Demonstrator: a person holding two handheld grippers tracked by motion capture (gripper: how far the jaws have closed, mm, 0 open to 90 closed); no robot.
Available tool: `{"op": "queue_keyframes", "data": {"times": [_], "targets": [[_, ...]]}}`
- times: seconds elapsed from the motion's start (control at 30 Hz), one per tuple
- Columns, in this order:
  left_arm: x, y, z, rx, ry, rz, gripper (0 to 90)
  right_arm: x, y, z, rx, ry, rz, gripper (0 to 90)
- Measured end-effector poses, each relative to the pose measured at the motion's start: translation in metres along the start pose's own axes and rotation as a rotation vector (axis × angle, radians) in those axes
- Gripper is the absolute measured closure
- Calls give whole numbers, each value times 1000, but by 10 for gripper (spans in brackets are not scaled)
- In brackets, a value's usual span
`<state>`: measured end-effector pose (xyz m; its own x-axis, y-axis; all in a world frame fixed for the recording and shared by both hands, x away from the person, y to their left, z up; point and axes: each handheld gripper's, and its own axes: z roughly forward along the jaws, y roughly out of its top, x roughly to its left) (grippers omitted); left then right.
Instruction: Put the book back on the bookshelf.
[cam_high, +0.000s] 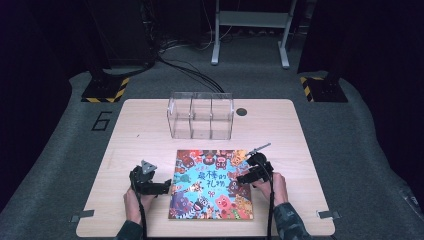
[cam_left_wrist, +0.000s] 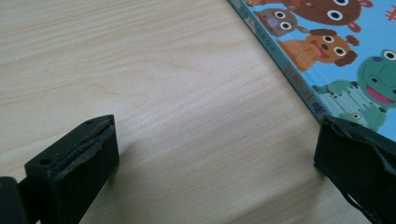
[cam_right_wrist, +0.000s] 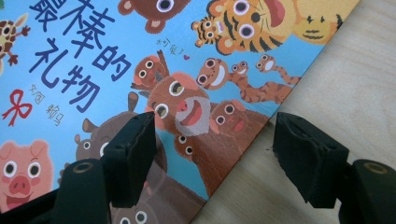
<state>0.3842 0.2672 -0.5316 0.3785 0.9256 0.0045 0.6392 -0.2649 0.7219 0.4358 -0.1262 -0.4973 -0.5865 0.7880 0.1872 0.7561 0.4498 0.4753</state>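
Observation:
A colourful picture book (cam_high: 212, 185) with cartoon animals on its cover lies flat on the near middle of the wooden table (cam_high: 145, 125). My left gripper (cam_high: 162, 189) rests at the book's left edge. In the left gripper view its jaws (cam_left_wrist: 215, 130) stand wide apart, one on bare wood and the other at the spine of the book (cam_left_wrist: 336, 46). My right gripper (cam_high: 243, 178) sits at the book's right edge. In the right gripper view its jaws (cam_right_wrist: 212, 123) straddle that edge, one over the cover of the book (cam_right_wrist: 116, 56) and one over the wood, with neither pad pressing on it.
A clear plastic box (cam_high: 201, 116) with three compartments stands at the back middle of the table. A round black grommet (cam_high: 241, 112) sits just to its right. Stand bases with yellow-black stripes (cam_high: 104, 91) rest on the floor beyond the table.

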Motion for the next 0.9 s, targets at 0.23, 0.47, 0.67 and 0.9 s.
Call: {"op": "queue_keyframes", "data": {"times": [0.23, 0.47, 0.67, 0.9], "targets": [[6, -2, -3, 0, 42, -1, 0, 0, 0, 0, -5, -6, -4, 323], [9, -3, -2, -7, 34, -42, 0, -2, 0, -2, 6, 2, -4, 340], [3, 1, 0, 10, 0, -5, 0, -3, -1, -2, -9, 5, 4, 357], [-9, 4, 3, 0, 0, 5, 4, -5, -4, -2, -36, 11, -1, 366]]}}
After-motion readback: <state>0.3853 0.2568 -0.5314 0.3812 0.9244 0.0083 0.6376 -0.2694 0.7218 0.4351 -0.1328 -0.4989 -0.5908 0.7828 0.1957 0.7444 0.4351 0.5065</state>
